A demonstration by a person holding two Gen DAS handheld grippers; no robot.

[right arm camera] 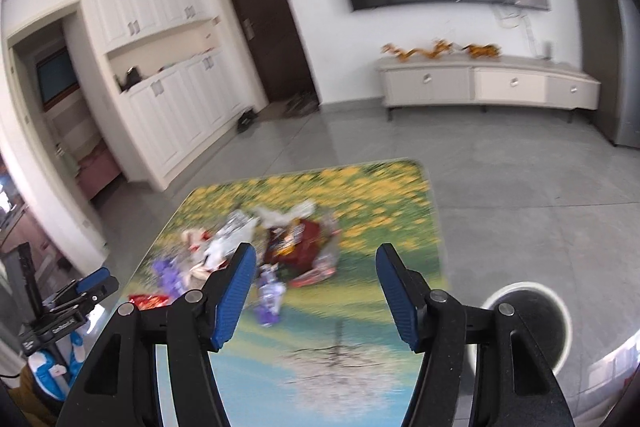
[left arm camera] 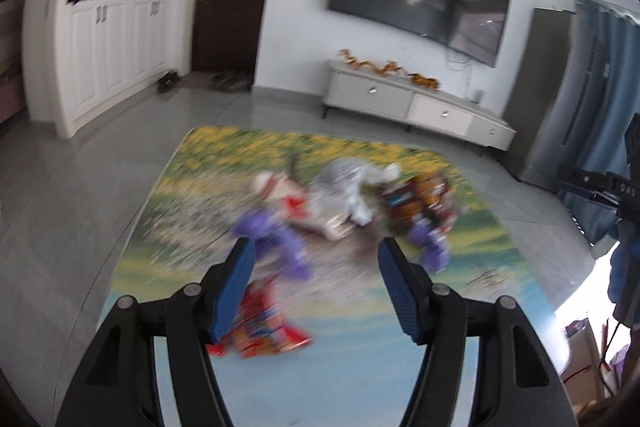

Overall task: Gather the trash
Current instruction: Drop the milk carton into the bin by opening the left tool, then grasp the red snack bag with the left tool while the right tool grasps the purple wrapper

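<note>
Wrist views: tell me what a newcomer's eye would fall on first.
A heap of crumpled wrappers in purple, red, brown and silver lies mid-table on the flower-print table. A round bin stands on the floor by the table's right edge. Both hand-held grippers, left and right, gape empty above the table.

Wrappers (left arm camera: 348, 203) motion-blurred, bin (right arm camera: 528, 323) half hidden behind right tool (right arm camera: 316, 259)

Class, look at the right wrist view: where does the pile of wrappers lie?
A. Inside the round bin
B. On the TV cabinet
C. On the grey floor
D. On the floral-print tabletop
D: the wrappers are scattered on the floral-print tabletop, ahead of the open, empty right tongs.
</note>
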